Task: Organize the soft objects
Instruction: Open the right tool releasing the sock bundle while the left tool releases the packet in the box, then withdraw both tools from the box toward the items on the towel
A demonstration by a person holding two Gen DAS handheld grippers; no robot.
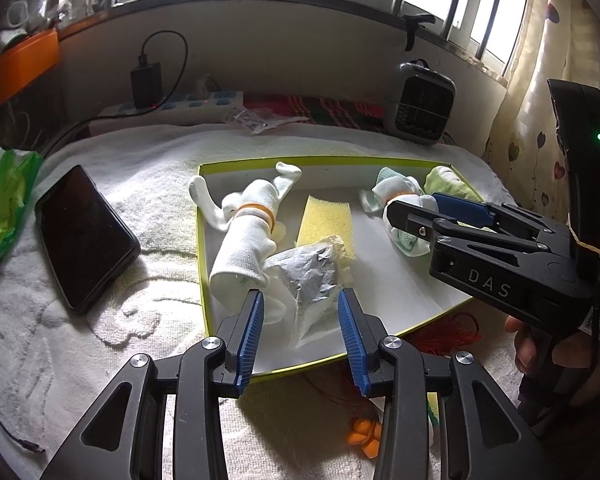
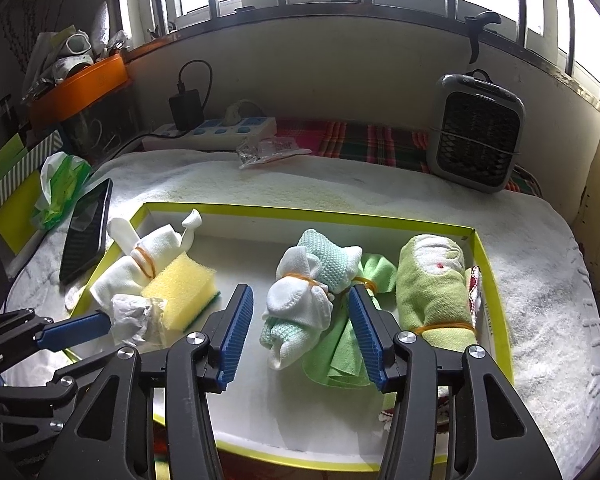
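A shallow white box with a yellow-green rim (image 1: 204, 264) (image 2: 496, 292) lies on a white towel. In it are a white sock bundle with an orange band (image 1: 248, 236) (image 2: 140, 268), a yellow sponge (image 1: 328, 220) (image 2: 180, 284), a crinkled silver-white packet (image 1: 310, 276) (image 2: 134, 316), a white and mint sock bundle (image 1: 398, 190) (image 2: 312, 280), a green cloth (image 2: 340, 344) and a rolled green towel (image 2: 436, 288). My left gripper (image 1: 300, 312) is open around the packet's near end. My right gripper (image 2: 300, 316) is open around the mint sock bundle.
A black phone (image 1: 84, 236) (image 2: 88, 228) lies left of the box. A small grey fan (image 1: 420, 108) (image 2: 476, 136), a power strip (image 2: 216, 132) with a charger and a plastic wrapper (image 2: 268, 152) stand at the back. Orange and red bits (image 1: 366, 436) lie near the box's front edge.
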